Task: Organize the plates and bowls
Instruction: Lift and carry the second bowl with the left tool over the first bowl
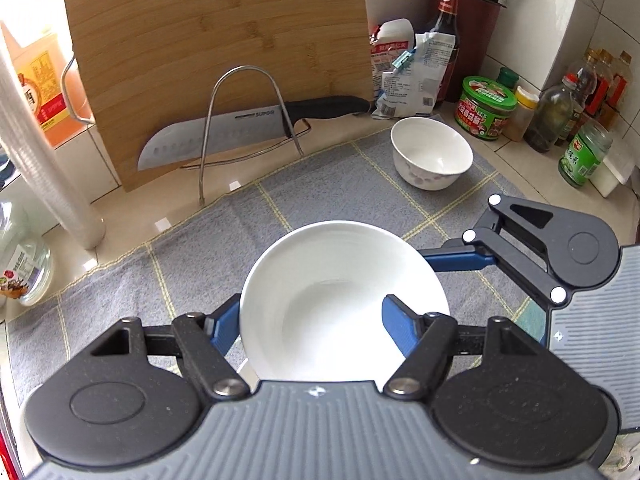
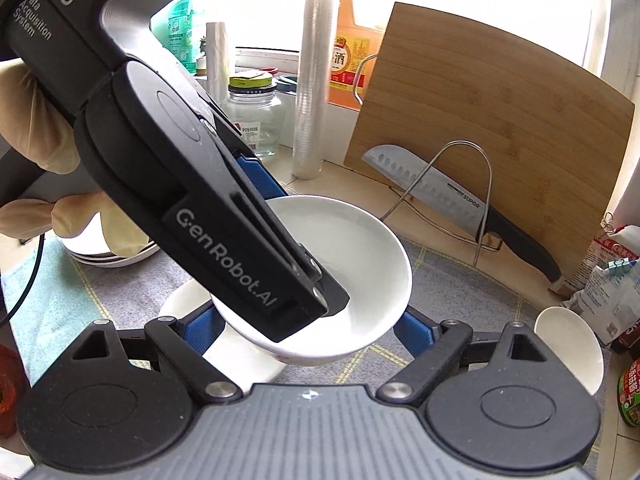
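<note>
L gripper (image 1: pixel 310 322) fingers clamp white bowl (image 1: pixel 344 300) rim; R gripper (image 2: pixel 308 326) fingers spread wide; floral bowl (image 1: pixel 432 152) at 1 o'clock.

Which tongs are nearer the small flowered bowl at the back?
Right. The right tongs sit partway toward the flowered bowl; the left tongs sit farther back, clamped on the plain white bowl.

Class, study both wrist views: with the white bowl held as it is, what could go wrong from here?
1. The left claw pinches the white bowl by one wall only, and it hangs tilted; it may slip onto the white dish below.
2. The open right claw straddles the same bowl, close to the left claw; closing in could knock them together.
</note>
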{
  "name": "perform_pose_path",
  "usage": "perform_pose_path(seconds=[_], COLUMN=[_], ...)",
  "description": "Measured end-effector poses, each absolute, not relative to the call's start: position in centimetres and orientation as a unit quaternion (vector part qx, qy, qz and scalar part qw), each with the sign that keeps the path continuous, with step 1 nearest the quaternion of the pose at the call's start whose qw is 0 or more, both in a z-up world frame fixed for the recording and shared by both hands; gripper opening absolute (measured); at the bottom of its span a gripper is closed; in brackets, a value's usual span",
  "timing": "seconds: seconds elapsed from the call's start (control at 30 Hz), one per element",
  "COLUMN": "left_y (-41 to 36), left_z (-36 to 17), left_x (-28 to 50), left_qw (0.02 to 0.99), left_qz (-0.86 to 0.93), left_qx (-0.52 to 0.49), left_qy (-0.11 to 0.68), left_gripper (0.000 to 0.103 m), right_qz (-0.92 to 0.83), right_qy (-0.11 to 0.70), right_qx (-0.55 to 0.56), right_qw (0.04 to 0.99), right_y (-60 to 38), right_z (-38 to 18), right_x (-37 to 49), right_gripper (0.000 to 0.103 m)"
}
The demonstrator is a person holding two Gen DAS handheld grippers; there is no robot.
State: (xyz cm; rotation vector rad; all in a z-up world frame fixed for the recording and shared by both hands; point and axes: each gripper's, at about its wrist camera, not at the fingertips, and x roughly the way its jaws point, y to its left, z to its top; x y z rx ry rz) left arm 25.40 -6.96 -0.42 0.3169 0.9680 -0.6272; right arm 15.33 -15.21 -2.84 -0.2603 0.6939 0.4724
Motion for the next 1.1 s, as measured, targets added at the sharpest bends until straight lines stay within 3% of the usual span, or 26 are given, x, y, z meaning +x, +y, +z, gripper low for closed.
perform_pose_path(seconds=[1.1], left_y=[-3.6], left_z=[-4.1], left_x=[23.5], left_qw=[0.818], left_qz=[-0.274], left_qx=[0.145], left_qy=[0.484], left_gripper=[0.072], right_qz=[0.261], right_qy=[0.38], right_qx=[-0.117], right_qw=[0.88], right_y=[-11.2], right_z=[-6.3], right_x=[14.7], right_gripper=[0.093])
